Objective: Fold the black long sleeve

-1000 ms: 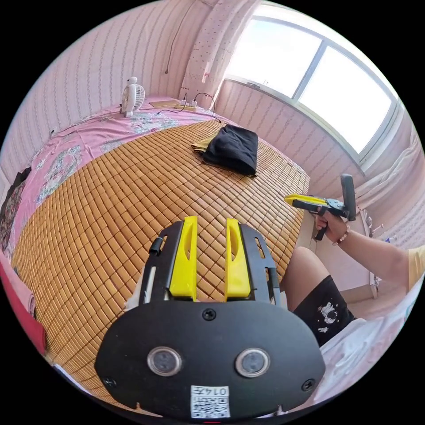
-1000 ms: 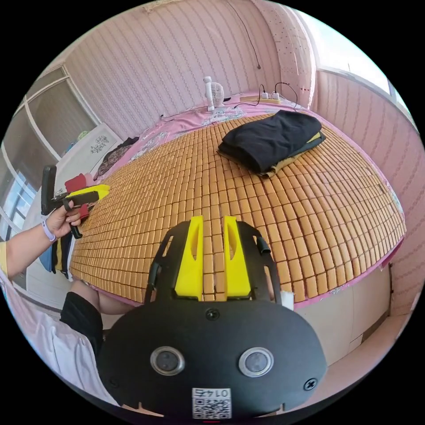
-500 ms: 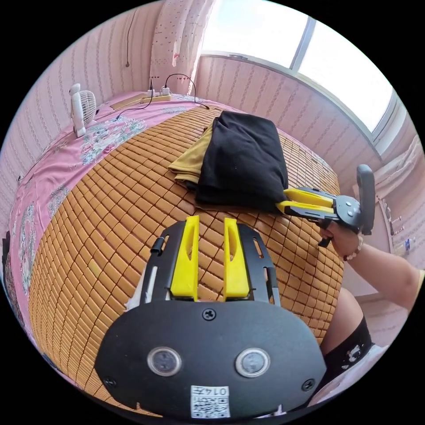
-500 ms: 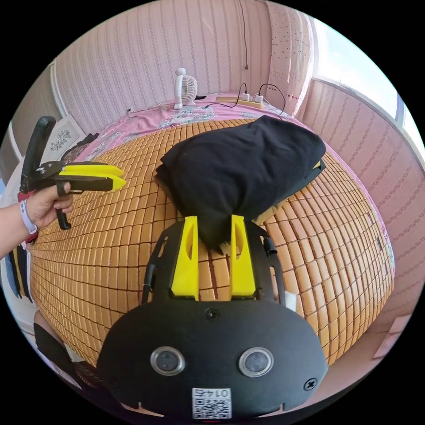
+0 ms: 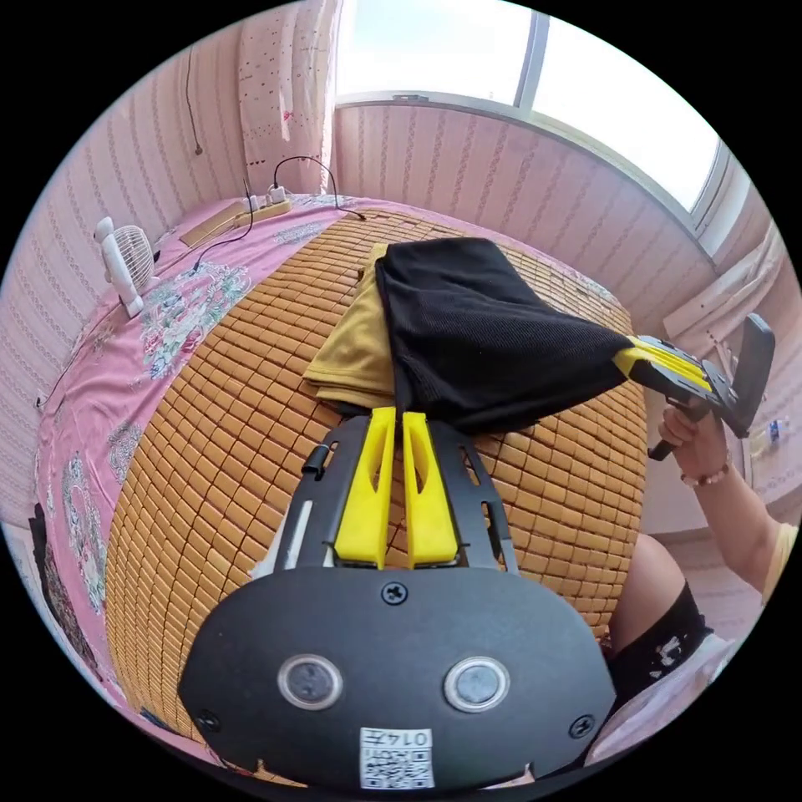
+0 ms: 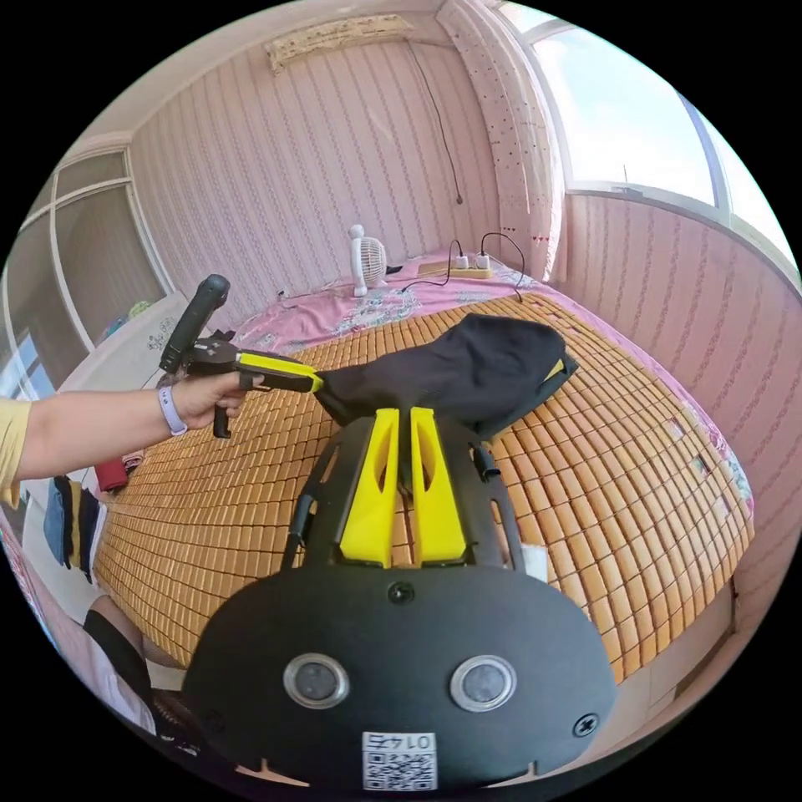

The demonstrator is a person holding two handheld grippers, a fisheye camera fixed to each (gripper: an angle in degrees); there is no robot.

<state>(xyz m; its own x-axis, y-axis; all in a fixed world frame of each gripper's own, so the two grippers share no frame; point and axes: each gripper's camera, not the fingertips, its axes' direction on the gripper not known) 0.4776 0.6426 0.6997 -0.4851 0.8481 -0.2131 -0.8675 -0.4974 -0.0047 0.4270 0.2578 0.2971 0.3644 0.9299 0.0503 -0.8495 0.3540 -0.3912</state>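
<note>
— Where is the black long sleeve?

— On the bamboo mat covering the bed, lying over a mustard-yellow garment. Both tongs have it: the left gripper is closed on the near edge, and the right gripper is clamped on a corner lifted off to the side.

— And from the other side?

— In the right gripper view the right gripper has its jaws pressed together on the dark cloth, and the left gripper pinches it nearby, held in a hand.

— What else is around?

— A small white fan and a power strip with cables on the pink floral sheet (beyond the mat), under a bright window. The tag on each gripper body is too small to make out.
</note>
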